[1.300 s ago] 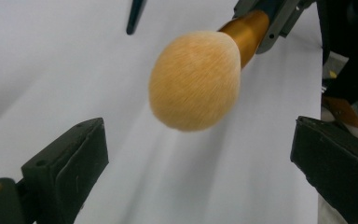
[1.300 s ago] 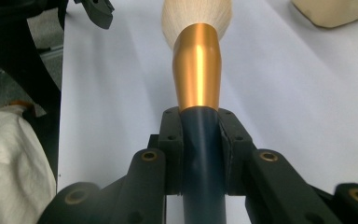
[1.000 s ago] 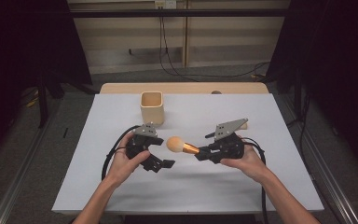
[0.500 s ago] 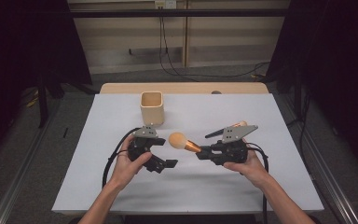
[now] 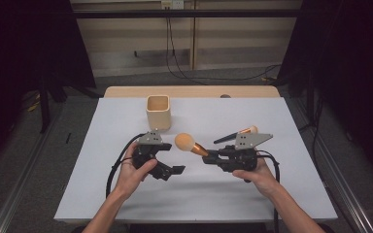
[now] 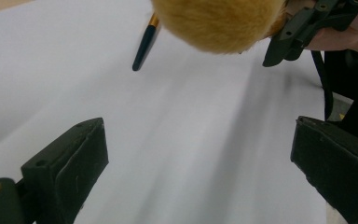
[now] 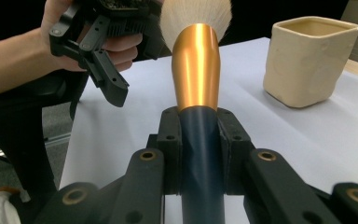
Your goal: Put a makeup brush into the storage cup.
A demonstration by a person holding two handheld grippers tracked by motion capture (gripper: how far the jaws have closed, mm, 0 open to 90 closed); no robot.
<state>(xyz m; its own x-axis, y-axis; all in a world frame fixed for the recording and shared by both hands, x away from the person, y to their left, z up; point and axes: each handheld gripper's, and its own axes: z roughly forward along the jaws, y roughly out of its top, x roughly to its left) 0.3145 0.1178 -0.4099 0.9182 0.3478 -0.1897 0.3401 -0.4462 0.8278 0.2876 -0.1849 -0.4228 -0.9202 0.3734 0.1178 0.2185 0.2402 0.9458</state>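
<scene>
Here, the right gripper [image 5: 208, 158] clamps the big brush [image 7: 196, 84] by its dark handle above the bench [image 5: 272, 204], bristles probably nearing the open, empty left gripper [image 5: 172, 171]; steady alignment suits a handover.

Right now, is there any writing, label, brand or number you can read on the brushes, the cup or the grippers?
None can be read: the large brush, the thin brush, the beige cup, the left gripper and the right gripper show no text, label or number.
</scene>
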